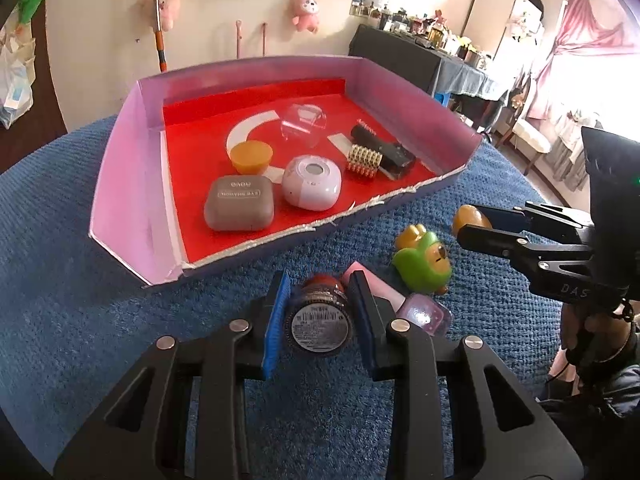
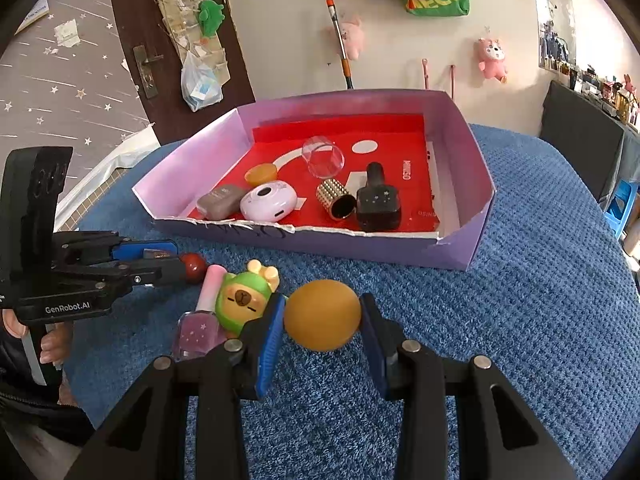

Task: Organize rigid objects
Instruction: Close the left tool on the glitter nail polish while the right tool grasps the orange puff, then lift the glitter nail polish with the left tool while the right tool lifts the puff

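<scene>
Left gripper point(image 1: 318, 316) jaws closing on dark round jar with red cap point(image 1: 320, 322), right gripper point(image 2: 322, 334) jaws pinching orange egg-shaped ball point(image 2: 322, 314), both just above blue textured cloth point(image 2: 520, 320) in front of purple cardboard tray with red floor point(image 2: 476, 184); best lifting each over the torn front wall, releasing low into bare red space, avoiding green capybara toy point(image 2: 244, 300)
</scene>
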Tool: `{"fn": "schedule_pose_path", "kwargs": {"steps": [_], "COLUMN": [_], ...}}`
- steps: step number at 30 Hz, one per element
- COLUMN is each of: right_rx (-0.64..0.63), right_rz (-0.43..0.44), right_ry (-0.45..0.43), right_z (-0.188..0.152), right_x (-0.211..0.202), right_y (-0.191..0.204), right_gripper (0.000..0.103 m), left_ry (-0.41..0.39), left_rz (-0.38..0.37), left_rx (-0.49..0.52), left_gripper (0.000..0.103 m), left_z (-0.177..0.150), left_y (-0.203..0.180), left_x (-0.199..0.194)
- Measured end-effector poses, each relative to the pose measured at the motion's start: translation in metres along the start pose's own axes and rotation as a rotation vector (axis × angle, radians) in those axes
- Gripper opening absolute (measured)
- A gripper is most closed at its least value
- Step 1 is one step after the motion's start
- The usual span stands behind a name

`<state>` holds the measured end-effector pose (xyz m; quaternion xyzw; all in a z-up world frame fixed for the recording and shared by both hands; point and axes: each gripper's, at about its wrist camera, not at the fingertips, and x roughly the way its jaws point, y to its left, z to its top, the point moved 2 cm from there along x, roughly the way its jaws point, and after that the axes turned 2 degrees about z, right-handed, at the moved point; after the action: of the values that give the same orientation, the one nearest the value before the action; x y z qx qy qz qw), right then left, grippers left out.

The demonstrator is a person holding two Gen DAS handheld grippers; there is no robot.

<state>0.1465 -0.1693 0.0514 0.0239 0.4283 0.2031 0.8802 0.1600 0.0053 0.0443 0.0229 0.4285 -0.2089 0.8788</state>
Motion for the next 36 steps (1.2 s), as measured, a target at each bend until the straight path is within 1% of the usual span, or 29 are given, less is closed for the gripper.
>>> {"fn": "schedule_pose_path", "kwargs": {"steps": [5,13,18,23,28,31,32,33,35,36], "right_rx": [-0.003,0.0,-0.01,-0.005,-0.003,-0.006,-0.01,-0.015,-0.024,-0.022], "right_rz": [0.002,0.006,-0.009,-0.021,-0.02,-0.017,-0.016,-0.019,-0.027,-0.027], "right_ry": [-0.006,0.011,0.035,0.066,0.066,0.068,0.067,0.066,0.066,0.067], "right_z": [0.002,-0.002,-0.007,-0.016,-0.018,-0.019,-0.019,-0.019,-0.019,-0.019], "right_x": [-0.002,0.001,0.006,0.009,0.008,0.008,0.008,0.007,0.007,0.008], "right_y": [0.0,0.0,0.001,-0.001,-0.002,-0.001,-0.001,0.0,0.001,0.001], "right_gripper": [0.04,0.04,0.04,0.04,0.041,0.052,0.058,0.06,0.06,0.06], "left_ry": [0.001,0.011,0.027,0.055,0.055,0.059,0.06,0.062,0.062,0.047], "left_rz": [-0.001,-0.004,-0.021,-0.004,-0.01,-0.014,-0.015,-0.011,0.002,0.009], "left_rx": [0.0,0.011,0.0,0.01,0.004,-0.002,-0.005,-0.008,-0.009,-0.009], "left_gripper": [0.029,0.029,0.029,0.029,0.03,0.031,0.031,0.035,0.068,0.07], "left_z": [-0.001,-0.006,-0.014,-0.025,-0.026,-0.027,-0.027,-0.027,-0.026,-0.026], "left_y": [-0.001,-0.002,0.001,0.0,-0.001,0.0,0.001,0.001,0.001,0.002], "left_x": [0.0,0.0,0.001,0.009,0.01,0.01,0.01,0.01,0.011,0.009]}}
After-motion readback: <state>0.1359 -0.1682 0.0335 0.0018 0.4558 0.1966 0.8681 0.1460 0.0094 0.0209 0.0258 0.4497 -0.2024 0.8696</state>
